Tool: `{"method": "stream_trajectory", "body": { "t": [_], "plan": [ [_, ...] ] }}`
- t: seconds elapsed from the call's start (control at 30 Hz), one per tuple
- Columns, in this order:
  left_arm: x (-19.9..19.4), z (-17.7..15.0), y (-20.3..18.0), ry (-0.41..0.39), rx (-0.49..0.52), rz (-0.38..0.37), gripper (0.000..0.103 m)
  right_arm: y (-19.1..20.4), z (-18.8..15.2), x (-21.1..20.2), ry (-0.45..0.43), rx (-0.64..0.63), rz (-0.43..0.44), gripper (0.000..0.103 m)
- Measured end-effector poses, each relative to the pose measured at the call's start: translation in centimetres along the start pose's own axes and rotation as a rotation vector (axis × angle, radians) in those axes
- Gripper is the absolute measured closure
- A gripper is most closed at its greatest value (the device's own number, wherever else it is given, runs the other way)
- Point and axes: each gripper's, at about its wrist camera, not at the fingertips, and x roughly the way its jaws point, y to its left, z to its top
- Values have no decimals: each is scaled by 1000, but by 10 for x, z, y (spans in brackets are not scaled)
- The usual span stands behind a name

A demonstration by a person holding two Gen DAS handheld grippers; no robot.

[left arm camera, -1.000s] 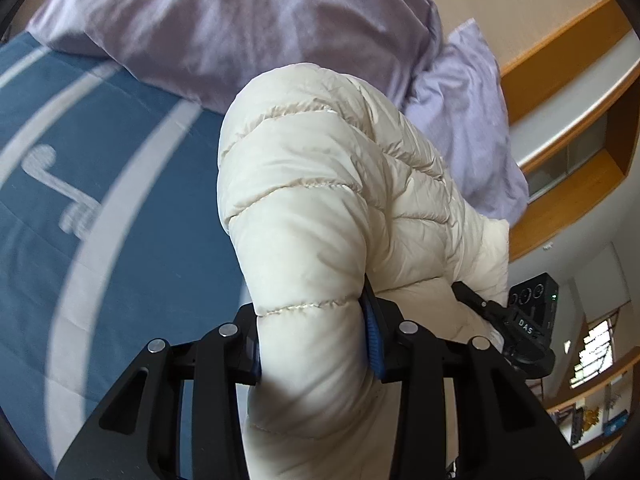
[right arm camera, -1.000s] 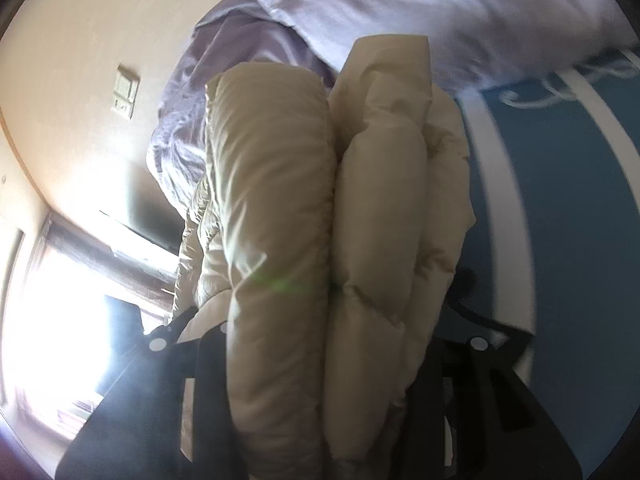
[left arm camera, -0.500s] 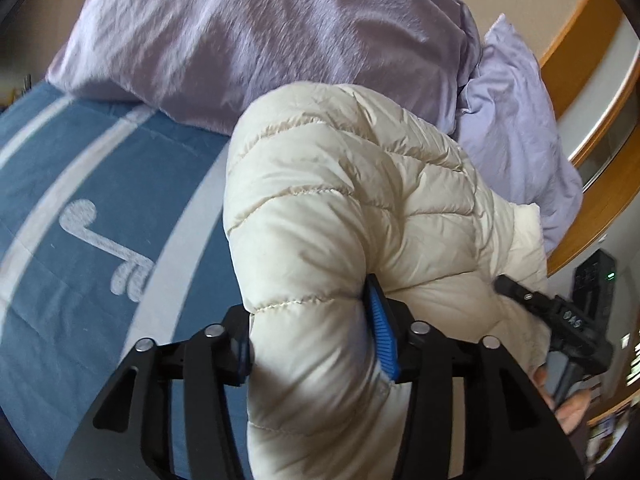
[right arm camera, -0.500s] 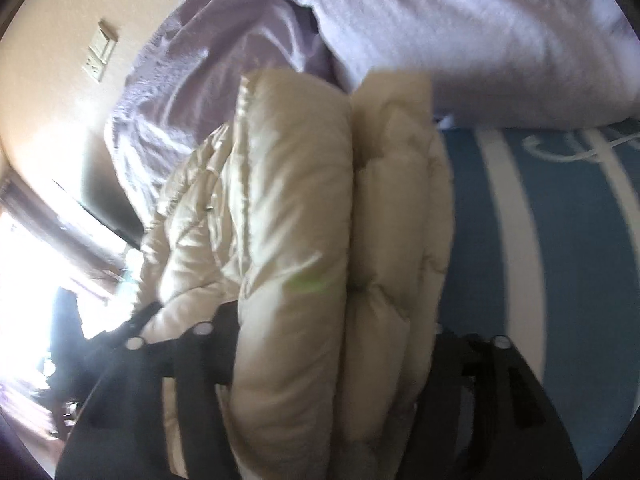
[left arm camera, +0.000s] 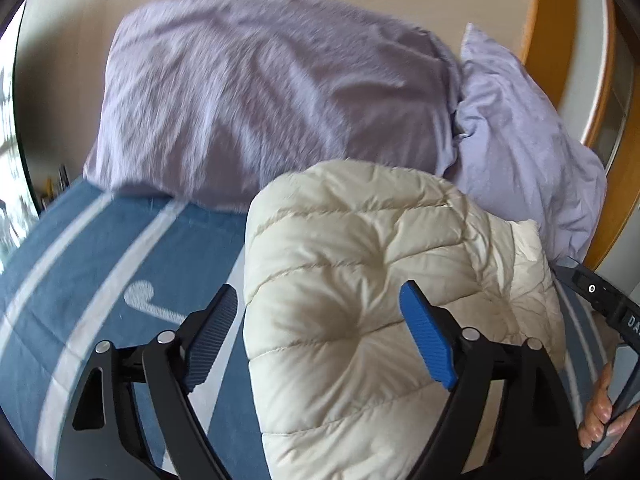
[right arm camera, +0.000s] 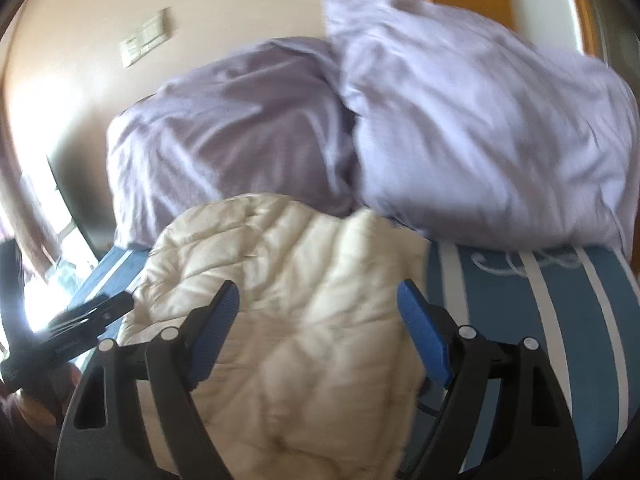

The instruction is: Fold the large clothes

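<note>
A folded cream puffer jacket (left arm camera: 360, 280) lies on the blue bedspread (left arm camera: 100, 264) with white stripes, just in front of the pillows. My left gripper (left arm camera: 320, 320) straddles its near end. The jaws are opening, and the pads (left arm camera: 428, 340) stand clear of the fabric. In the right wrist view the same jacket (right arm camera: 304, 280) sits between and below the fingers of my right gripper (right arm camera: 320, 320). Those jaws are also opening, and the pads (right arm camera: 216, 328) do not press on it. The right gripper (left arm camera: 608, 308) shows at the left view's right edge, held by a hand (left arm camera: 600, 404).
Two lilac pillows (left arm camera: 272, 100) (left arm camera: 520, 140) lean on the beige wall behind the jacket. A wooden frame (left arm camera: 536, 8) rises at the far right. A wall switch (right arm camera: 146, 40) and a bright window (right arm camera: 36, 300) are on the left. Bare bedspread (right arm camera: 540, 340) lies right of the jacket.
Both grippers went from shut on the jacket to open, letting it go. Both drew back and rolled level, and the jacket now rests folded on the bed.
</note>
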Motion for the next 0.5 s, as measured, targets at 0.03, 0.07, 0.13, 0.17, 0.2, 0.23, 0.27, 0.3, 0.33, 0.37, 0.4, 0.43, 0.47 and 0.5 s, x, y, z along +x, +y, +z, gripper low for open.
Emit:
{"method": "stream_trajectory", "body": {
  "t": [0.03,0.07,0.13,0.17,0.2,0.23,0.27,0.3,0.33,0.37,0.4,0.43,0.47,0.5],
  "plan": [
    [-1,0,-4,-11,22,11,14,8,-1,1,-13,-28,-3,22],
    [-1,0,-10,-26,52,25,13,16,1,8,-20,-42,-9,22],
    [0,-1,-21,-48,107,48,12,24,-1,11,-39,-73,-18,22],
    [0,-2,-24,-55,125,54,11,28,-1,13,-45,-85,-23,22],
    [0,-3,-27,-61,144,60,11,30,-3,16,-51,-97,-33,22],
    [1,-4,-30,-64,158,65,10,29,-5,16,-55,-105,-38,22],
    [3,-5,-32,-66,170,70,10,29,-6,18,-58,-111,-45,22],
    [6,-5,-33,-65,175,74,10,29,-7,21,-59,-114,-53,22],
    [8,-6,-33,-61,175,75,10,27,-9,25,-56,-114,-61,22],
    [10,-6,-33,-58,173,74,10,25,-11,29,-48,-112,-67,22],
    [13,-7,-33,-52,170,74,10,23,-13,32,-36,-107,-70,22],
    [17,-8,-32,-43,166,75,10,19,-15,38,-17,-99,-73,22],
    [20,-8,-31,-35,166,75,10,15,-17,43,3,-90,-76,22],
    [23,-10,-31,-25,165,75,10,12,-20,50,26,-85,-82,22]
  ]
}}
